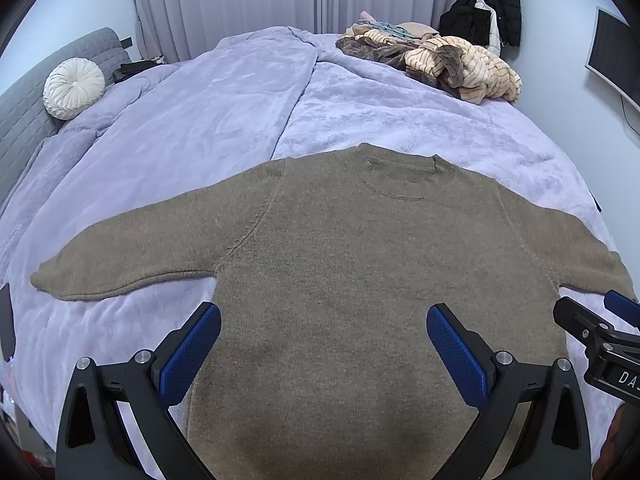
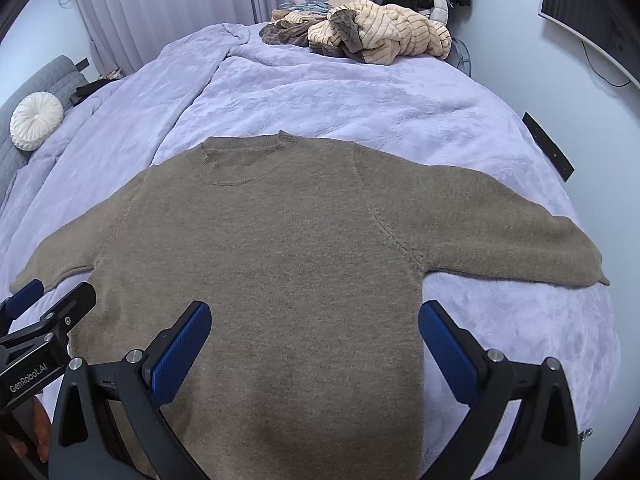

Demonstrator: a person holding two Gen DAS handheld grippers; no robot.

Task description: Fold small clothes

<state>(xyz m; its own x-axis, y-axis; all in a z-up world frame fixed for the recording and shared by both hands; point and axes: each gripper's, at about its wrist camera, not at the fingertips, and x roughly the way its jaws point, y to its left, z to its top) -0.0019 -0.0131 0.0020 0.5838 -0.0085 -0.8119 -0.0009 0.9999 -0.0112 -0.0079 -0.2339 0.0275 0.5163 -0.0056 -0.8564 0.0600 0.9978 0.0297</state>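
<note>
A brown knitted sweater [image 1: 340,248] [image 2: 272,240] lies flat and face up on the lilac bed cover, collar away from me, both sleeves spread out sideways. My left gripper [image 1: 324,332] hangs open above the sweater's lower body, its blue pads wide apart with nothing between them. My right gripper [image 2: 314,330] is open too, over the lower right part of the body, its right pad near the sweater's side edge. Each gripper shows at the rim of the other's view: the right gripper [image 1: 600,328] and the left gripper [image 2: 44,316].
The lilac bed cover [image 1: 200,128] [image 2: 360,96] spreads around the sweater. A heap of beige and brown fluffy clothes [image 1: 452,64] [image 2: 360,32] sits at the far right corner. A round white cushion [image 1: 74,88] leans on the grey headboard at left. Dark coats [image 1: 488,4] hang beyond the bed.
</note>
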